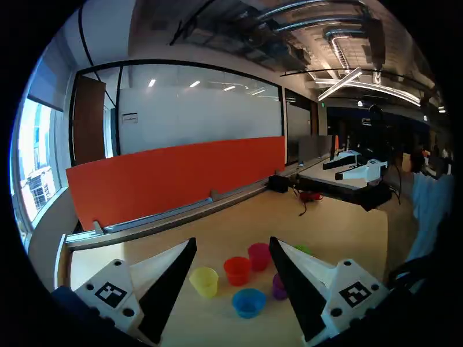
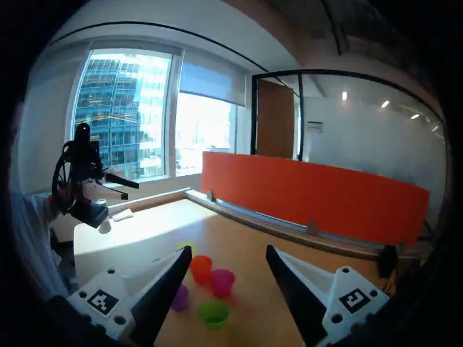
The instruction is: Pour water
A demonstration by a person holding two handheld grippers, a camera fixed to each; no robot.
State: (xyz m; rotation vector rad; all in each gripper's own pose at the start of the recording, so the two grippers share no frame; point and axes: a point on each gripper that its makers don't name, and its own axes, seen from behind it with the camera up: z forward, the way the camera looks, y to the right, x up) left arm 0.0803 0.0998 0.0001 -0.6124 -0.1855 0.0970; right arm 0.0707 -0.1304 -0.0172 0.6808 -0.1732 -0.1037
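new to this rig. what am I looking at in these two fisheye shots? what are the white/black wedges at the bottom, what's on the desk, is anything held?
There is no robot here. A person carries a hand-held gripper in each hand, and a fisheye camera rides on each one, looking forward along its two fingers. The wedges are those fingers.

The left gripper view looks past the left hand-held gripper, and the right gripper view looks past the right hand-held gripper. Both are open and hold nothing.

On the wooden desk stands a cluster of small cups: a yellow cup, red cup, pink cup, blue cup, purple cup and green cup. An orange divider runs along the desk's far edge.
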